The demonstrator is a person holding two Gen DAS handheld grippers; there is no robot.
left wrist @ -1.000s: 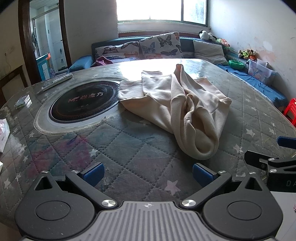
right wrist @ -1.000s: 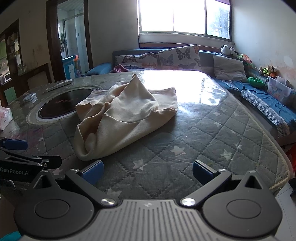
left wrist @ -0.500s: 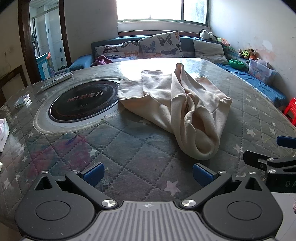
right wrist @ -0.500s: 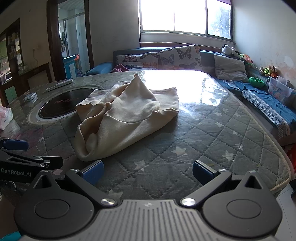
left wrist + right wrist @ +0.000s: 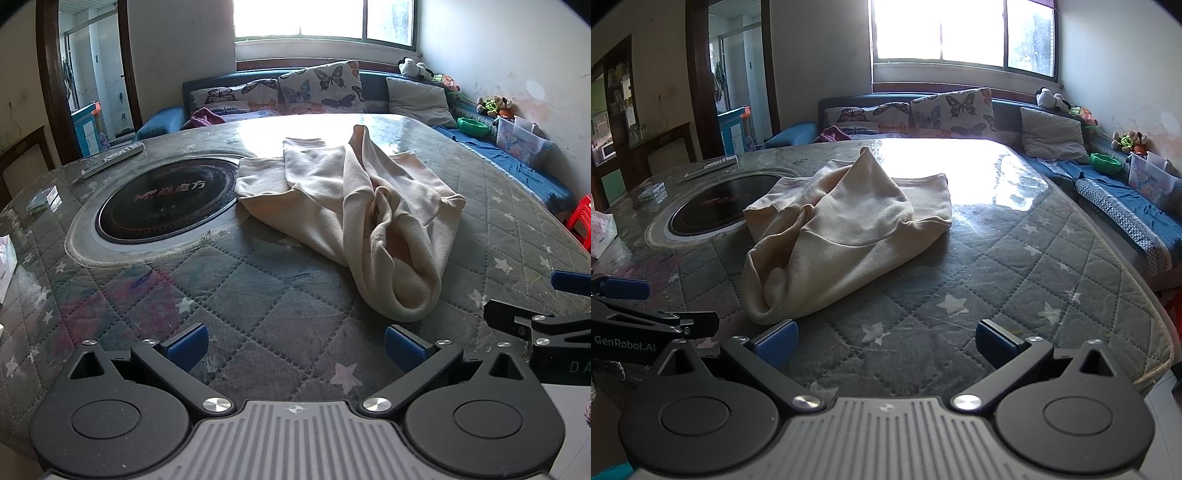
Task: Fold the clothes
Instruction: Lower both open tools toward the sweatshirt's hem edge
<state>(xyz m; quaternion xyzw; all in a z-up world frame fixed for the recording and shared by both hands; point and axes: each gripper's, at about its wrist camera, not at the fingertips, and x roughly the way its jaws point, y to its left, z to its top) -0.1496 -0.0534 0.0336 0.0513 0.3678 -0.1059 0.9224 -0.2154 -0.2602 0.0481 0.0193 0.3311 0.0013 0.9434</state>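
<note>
Left claw (image 5: 293, 341) spread wide, empty, low over near bench (image 5: 258, 295) edge. Right claw (image 5: 884, 341) likewise spread, empty, alongside. Cream garment (image 5: 369, 218) lies crumpled mid-bench just ahead, partly overlapping round cooktop (image 5: 166, 199). Both likely poised to reach its near end; folding not begun.

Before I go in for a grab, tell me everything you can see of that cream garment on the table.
The cream garment is one soft, fleece-like piece, plain, lying crumpled and unfolded on the quilted star-print table cover. One fold stands up in a peak; a flat banded edge lies on the far side near the window glare. A rolled, open end points toward the grippers. Its left corner overlaps the rim of the round black inset plate. Both the left gripper and right gripper are open and clear of it.
</note>
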